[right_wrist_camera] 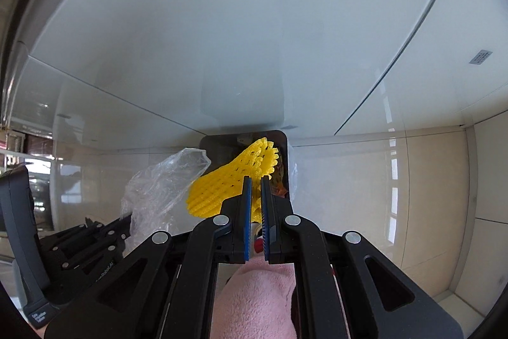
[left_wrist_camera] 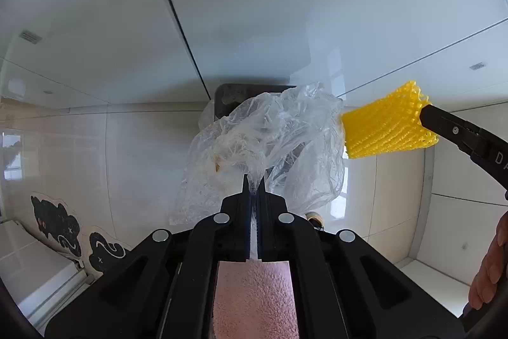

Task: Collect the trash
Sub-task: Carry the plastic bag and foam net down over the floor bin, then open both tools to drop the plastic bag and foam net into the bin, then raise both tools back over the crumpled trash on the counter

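While your left gripper [left_wrist_camera: 254, 185] clamps the clear plastic bag [left_wrist_camera: 273, 142], your right gripper [right_wrist_camera: 256, 185] pinches the yellow foam net [right_wrist_camera: 228, 183] — both held before the dark bin [right_wrist_camera: 219, 148].

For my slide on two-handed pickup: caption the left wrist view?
Left gripper pinches a clear plastic bag; right gripper holds yellow foam netting.

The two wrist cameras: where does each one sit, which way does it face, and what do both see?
Left wrist: sits behind the left tongs, facing a white glossy wall; tongs shut on a clear plastic bag, and the person's hand shows at right.
Right wrist: sits behind the right tongs, facing the same wall; tongs shut on a yellow foam net.
Shared: bag, net, a dark bin opening, pink towel below.
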Motion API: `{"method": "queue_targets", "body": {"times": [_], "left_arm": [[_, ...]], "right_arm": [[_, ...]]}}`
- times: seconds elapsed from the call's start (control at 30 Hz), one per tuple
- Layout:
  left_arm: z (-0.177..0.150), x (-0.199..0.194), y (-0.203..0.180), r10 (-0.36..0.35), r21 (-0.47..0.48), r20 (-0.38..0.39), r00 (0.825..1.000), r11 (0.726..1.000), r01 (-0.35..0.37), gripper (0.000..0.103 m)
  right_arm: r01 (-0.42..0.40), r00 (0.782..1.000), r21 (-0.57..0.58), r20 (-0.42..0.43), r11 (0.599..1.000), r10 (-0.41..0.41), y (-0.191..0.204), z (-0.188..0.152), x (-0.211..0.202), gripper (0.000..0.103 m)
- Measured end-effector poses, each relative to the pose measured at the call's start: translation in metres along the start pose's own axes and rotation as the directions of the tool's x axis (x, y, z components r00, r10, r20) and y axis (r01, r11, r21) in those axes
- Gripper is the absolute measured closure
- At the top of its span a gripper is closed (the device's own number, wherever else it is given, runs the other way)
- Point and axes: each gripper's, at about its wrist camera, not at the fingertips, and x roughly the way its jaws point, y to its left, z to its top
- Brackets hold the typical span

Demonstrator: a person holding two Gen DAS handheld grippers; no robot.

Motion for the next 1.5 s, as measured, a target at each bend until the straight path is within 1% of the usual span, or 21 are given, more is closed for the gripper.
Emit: {"method": "queue_targets", "body": {"times": [0.1, 0.23, 0.43, 0.47, 0.5, 0.53, 0.6, 0.63, 0.67, 0.7, 0.73, 0.77, 0.9, 0.93, 1.0, 1.1, 1.13, 1.2, 1.3, 1.37, 1.5], "left_arm": [[0.006, 0.026, -0.001, -0.008, 0.009, -0.034, 0.999, 1.000, 0.009, 0.102], [0.010, 0.056, 0.002, -0.024, 0.024, -0.066, 0.998, 0.999, 0.026, 0.102], [0.022, 0.087, 0.003, -0.036, 0.033, -0.109, 0.993, 0.999, 0.040, 0.102], [0.025, 0.090, 0.003, -0.038, 0.031, -0.116, 0.993, 0.999, 0.042, 0.099], [0.029, 0.092, 0.002, -0.046, 0.028, -0.120, 0.992, 0.998, 0.050, 0.096], [0.031, 0.094, 0.003, -0.051, 0.027, -0.123, 0.991, 0.998, 0.054, 0.091], [0.032, 0.094, 0.006, -0.064, 0.034, -0.117, 0.991, 0.997, 0.068, 0.075], [0.033, 0.094, 0.006, -0.062, 0.041, -0.115, 0.991, 0.997, 0.067, 0.072], [0.034, 0.094, 0.006, -0.061, 0.047, -0.115, 0.991, 0.997, 0.067, 0.068], [0.035, 0.093, 0.006, -0.059, 0.050, -0.113, 0.992, 0.997, 0.064, 0.065], [0.035, 0.091, 0.006, -0.054, 0.050, -0.110, 0.992, 0.997, 0.060, 0.060], [0.035, 0.089, 0.007, -0.050, 0.046, -0.106, 0.993, 0.997, 0.055, 0.056], [0.036, 0.073, 0.012, -0.032, 0.020, -0.087, 0.996, 0.999, 0.034, 0.037], [0.036, 0.067, 0.012, -0.027, 0.018, -0.079, 0.997, 0.999, 0.029, 0.035], [0.035, 0.052, 0.011, -0.018, 0.016, -0.062, 0.998, 1.000, 0.019, 0.028], [0.034, 0.025, 0.007, -0.009, 0.013, -0.033, 0.999, 1.000, 0.010, 0.020], [0.035, 0.015, 0.008, -0.009, 0.013, -0.021, 1.000, 1.000, 0.009, 0.019], [0.034, -0.010, 0.000, -0.007, 0.012, 0.014, 1.000, 1.000, 0.007, 0.015], [0.028, -0.044, -0.009, -0.008, 0.007, 0.058, 0.998, 1.000, 0.008, 0.010], [0.025, -0.065, -0.015, -0.014, 0.008, 0.082, 0.997, 1.000, 0.014, 0.008], [0.017, -0.106, -0.027, -0.029, 0.017, 0.125, 0.992, 0.999, 0.027, 0.008]], "right_arm": [[0.032, 0.999, 0.003, -0.031, 0.999, -0.032, 0.004, 0.003, 0.031, 0.096], [0.022, 0.997, 0.048, -0.074, 0.999, -0.019, 0.004, 0.009, 0.066, 0.096], [0.023, 0.994, 0.073, -0.112, 0.997, -0.015, 0.011, 0.011, 0.099, 0.096], [0.015, 0.993, 0.085, -0.121, 0.996, -0.005, 0.010, 0.012, 0.104, 0.093], [0.007, 0.991, 0.102, -0.130, 0.995, 0.007, 0.006, 0.010, 0.106, 0.093], [-0.006, 0.990, 0.122, -0.136, 0.993, 0.023, 0.005, 0.011, 0.109, 0.093], [-0.027, 0.988, 0.146, -0.148, 0.989, 0.048, 0.003, 0.013, 0.114, 0.092], [-0.032, 0.987, 0.149, -0.150, 0.988, 0.055, 0.003, 0.015, 0.115, 0.091], [-0.038, 0.986, 0.154, -0.154, 0.987, 0.061, 0.003, 0.016, 0.116, 0.081], [-0.052, 0.985, 0.162, -0.153, 0.985, 0.078, 0.002, 0.019, 0.116, 0.053], [-0.061, 0.985, 0.170, -0.148, 0.984, 0.087, 0.002, 0.021, 0.114, 0.039], [-0.058, 0.988, 0.172, -0.135, 0.983, 0.081, 0.002, 0.022, 0.111, 0.035], [-0.045, 0.989, 0.154, -0.132, 0.987, 0.066, 0.002, 0.026, 0.101, 0.034], [-0.042, 0.990, 0.154, -0.128, 0.987, 0.062, -0.001, 0.028, 0.097, 0.033], [-0.031, 0.992, 0.151, -0.114, 0.988, 0.049, -0.004, 0.029, 0.083, 0.025], [-0.023, 0.995, 0.144, -0.097, 0.989, 0.037, -0.008, 0.029, 0.061, 0.020], [-0.020, 0.995, 0.137, -0.090, 0.990, 0.032, -0.007, 0.030, 0.051, 0.018], [-0.014, 0.997, 0.116, -0.067, 0.993, 0.022, -0.008, 0.030, 0.028, 0.009], [-0.003, 0.999, 0.079, -0.033, 0.997, 0.006, -0.006, 0.027, -0.007, 0.004], [0.004, 1.000, 0.054, -0.010, 0.999, -0.004, -0.006, 0.026, -0.030, 0.003], [-0.018, 0.999, 0.023, 0.033, 1.000, 0.017, -0.009, 0.023, -0.080, 0.003]]}}
